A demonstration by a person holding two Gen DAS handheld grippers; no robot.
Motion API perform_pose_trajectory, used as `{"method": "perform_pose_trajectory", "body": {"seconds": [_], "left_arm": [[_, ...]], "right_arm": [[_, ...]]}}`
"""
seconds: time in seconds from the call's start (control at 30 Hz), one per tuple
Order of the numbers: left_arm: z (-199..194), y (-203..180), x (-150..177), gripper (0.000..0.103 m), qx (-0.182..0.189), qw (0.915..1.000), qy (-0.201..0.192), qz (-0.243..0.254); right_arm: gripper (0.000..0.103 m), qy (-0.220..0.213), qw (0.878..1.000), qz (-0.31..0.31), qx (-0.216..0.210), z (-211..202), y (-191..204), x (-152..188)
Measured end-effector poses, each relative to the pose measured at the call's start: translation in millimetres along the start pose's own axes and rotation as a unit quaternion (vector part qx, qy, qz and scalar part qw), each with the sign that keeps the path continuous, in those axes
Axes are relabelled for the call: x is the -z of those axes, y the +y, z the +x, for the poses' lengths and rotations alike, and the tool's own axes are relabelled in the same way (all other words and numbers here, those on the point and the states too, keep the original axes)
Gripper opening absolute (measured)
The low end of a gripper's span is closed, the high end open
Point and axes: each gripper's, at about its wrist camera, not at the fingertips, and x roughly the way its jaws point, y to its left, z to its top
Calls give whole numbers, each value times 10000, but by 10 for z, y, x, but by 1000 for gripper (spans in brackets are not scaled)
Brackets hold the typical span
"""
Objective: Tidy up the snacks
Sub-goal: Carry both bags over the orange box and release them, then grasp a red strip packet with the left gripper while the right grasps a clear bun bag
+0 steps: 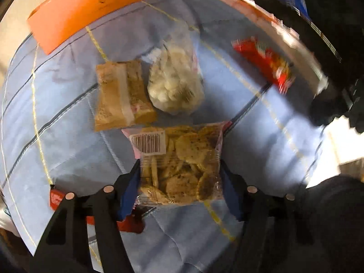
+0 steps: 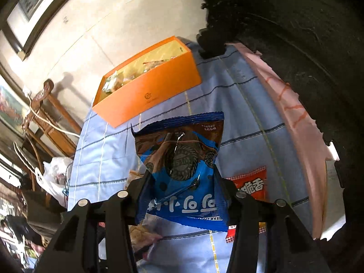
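Observation:
My left gripper [image 1: 180, 170] is shut on a clear bag of round crackers [image 1: 182, 166] with a barcode label, held over the blue cloth [image 1: 68, 113]. Beyond it lie a tan snack packet [image 1: 120, 95], a clear bag of white pieces [image 1: 175, 82] and a red snack packet [image 1: 264, 63]. My right gripper [image 2: 180, 175] is shut on a blue cookie packet [image 2: 182, 168], held above the cloth. The open orange box [image 2: 145, 84] stands at the cloth's far end and holds some snacks; its wall shows in the left wrist view [image 1: 91, 6].
A red packet with white characters [image 2: 250, 186] lies on the cloth under my right gripper. A dark carved chair back [image 2: 295, 45] rises at the right. Wooden furniture [image 2: 45, 118] and white plastic bags [image 2: 54, 177] stand left of the table.

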Motion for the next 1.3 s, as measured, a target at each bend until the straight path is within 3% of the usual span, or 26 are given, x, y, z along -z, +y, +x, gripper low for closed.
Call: {"method": "perform_pose_trajectory", "body": {"seconds": [0.1, 0.2, 0.37, 0.5, 0.63, 0.73, 0.83, 0.9, 0.93, 0.97, 1.03, 1.1, 1.2, 1.3], "left_arm": [[-342, 208, -68, 62, 3, 9986, -268, -453], [-782, 537, -287, 63, -230, 9935, -688, -875], [-1409, 1065, -955, 64, -1077, 9742, -1458, -1347], [-1581, 1340, -1647, 64, -2010, 9536, -1756, -1390], [-1646, 1572, -2220, 64, -2161, 9463, -2061, -1236], [-1565, 1739, -2632, 64, -2089, 9476, -2083, -1227], [-1466, 1857, -2901, 65, -1780, 9509, -2252, -1156], [-1390, 1908, -2979, 73, -1790, 9468, -2434, -1110], [-1346, 1961, -3041, 95, -1873, 9409, -2597, -1103], [-1299, 2002, -3074, 99, -1998, 9360, -2676, -1115], [-1196, 2050, -3068, 99, -2353, 9333, -2407, -1248], [-1161, 2039, -2901, 99, -2242, 9424, -2142, -1254], [-1171, 1899, -2337, 99, -2259, 9495, -1783, -1249], [-1110, 1643, -1411, 99, -2582, 9496, -1233, -1280]], "right_arm": [[49, -148, 9999, 41, 12, -103, -43, -73], [49, -448, 9990, -76, 52, -241, -25, -255], [49, -860, 9952, -456, 89, -323, 181, -752], [49, -924, 9938, -433, -435, -171, 408, -1250], [49, -1089, 9902, -684, -536, 210, 697, -1857], [49, -953, 9921, -652, -488, 619, 816, -2257], [49, -738, 9942, -667, -418, 1019, 909, -2528], [54, -557, 9958, -653, -325, 1255, 938, -2630], [65, -514, 9960, -661, -306, 1355, 948, -2671], [100, -475, 9962, -684, -250, 1429, 947, -2691], [99, -400, 9958, -805, 172, 1497, 967, -2665], [99, -355, 9952, -884, 213, 1418, 945, -2508], [99, -85, 9942, -1036, 280, 1124, 914, -1941], [99, 275, 9890, -1402, 388, 953, 913, -1205]]}}
